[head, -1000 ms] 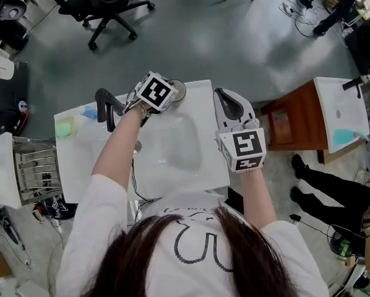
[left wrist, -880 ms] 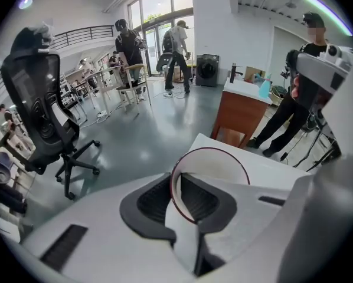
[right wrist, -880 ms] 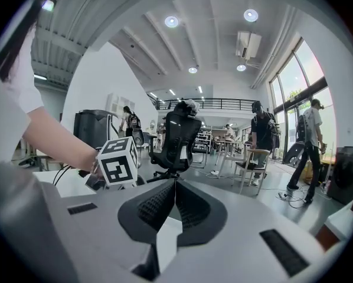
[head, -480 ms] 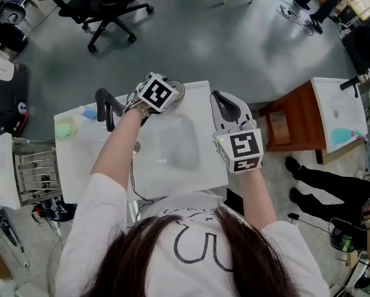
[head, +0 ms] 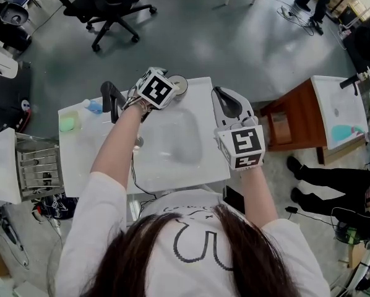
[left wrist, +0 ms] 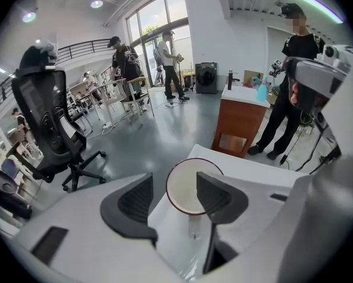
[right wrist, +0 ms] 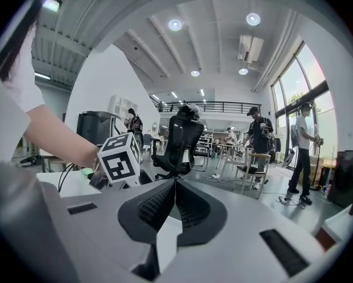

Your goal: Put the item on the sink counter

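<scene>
Bowl (left wrist: 185, 178) on the sink counter (head: 80, 159)
It was round and white with a dark red rim. The left gripper (left wrist: 175, 190) was opening with the bowl between its jaws, and the right gripper (right wrist: 175, 199) was closed and empty.

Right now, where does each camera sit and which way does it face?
Head view: on the person's head, facing steeply down at the sink counter; hair, arms, left gripper, right gripper show.
Left gripper view: on that gripper, facing along its opening jaws; the plate lies between them, ungripped.
Right gripper view: on that gripper, facing across the room past closed jaws; a forearm shows.
Shared: head and left gripper views both show the plate.
</scene>
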`<state>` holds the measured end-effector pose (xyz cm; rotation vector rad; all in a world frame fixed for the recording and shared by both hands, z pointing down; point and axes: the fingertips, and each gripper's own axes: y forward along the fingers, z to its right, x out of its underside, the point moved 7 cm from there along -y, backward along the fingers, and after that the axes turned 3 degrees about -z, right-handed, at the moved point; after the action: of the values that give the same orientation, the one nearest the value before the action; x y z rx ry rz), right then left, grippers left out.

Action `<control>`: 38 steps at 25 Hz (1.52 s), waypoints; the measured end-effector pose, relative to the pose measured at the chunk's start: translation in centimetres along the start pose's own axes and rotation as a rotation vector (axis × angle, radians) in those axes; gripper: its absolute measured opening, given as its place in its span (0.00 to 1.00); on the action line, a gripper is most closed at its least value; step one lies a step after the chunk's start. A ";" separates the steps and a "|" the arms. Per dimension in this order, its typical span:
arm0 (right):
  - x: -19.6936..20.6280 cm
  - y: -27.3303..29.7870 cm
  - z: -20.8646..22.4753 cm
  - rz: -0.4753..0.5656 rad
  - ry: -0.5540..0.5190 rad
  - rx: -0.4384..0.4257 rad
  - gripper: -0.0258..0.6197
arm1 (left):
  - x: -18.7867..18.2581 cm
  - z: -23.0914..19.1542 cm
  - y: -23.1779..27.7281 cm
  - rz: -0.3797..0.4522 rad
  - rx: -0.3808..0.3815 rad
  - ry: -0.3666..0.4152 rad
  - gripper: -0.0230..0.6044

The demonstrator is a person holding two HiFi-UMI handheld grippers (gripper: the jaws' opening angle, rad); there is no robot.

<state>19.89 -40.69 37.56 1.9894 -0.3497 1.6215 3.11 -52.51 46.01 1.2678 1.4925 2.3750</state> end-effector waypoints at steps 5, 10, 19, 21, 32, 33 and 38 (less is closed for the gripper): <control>-1.0 -1.0 -0.9 0.023 -0.021 0.005 0.09 | 0.7 0.6 -2.3 -0.002 0.003 -0.044 0.40; -2.3 -2.5 -1.9 0.054 -0.029 0.025 0.09 | 1.2 1.1 -5.0 0.048 0.003 -0.095 0.40; -4.1 -5.3 -4.8 0.094 -0.035 0.050 0.09 | 2.5 2.1 -10.5 0.198 -0.016 -0.175 0.40; -4.5 -5.8 -5.6 0.101 -0.041 0.051 0.09 | 2.8 2.2 -12.1 0.238 -0.026 -0.187 0.40; -5.8 -7.5 -8.9 0.118 -0.056 0.059 0.09 | 6.1 3.1 -20.5 0.440 -0.117 -0.199 0.40; -5.9 -7.6 -9.1 0.119 -0.052 0.059 0.09 | 6.4 3.1 -21.3 0.456 -0.129 -0.200 0.40; -6.5 -8.0 -10.7 0.121 -0.047 0.062 0.09 | 8.3 2.7 -25.3 0.539 -0.184 -0.211 0.40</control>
<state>13.72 -29.07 30.67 2.0915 -0.4510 1.6797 -9.43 -33.48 31.96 1.9925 0.9313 2.4803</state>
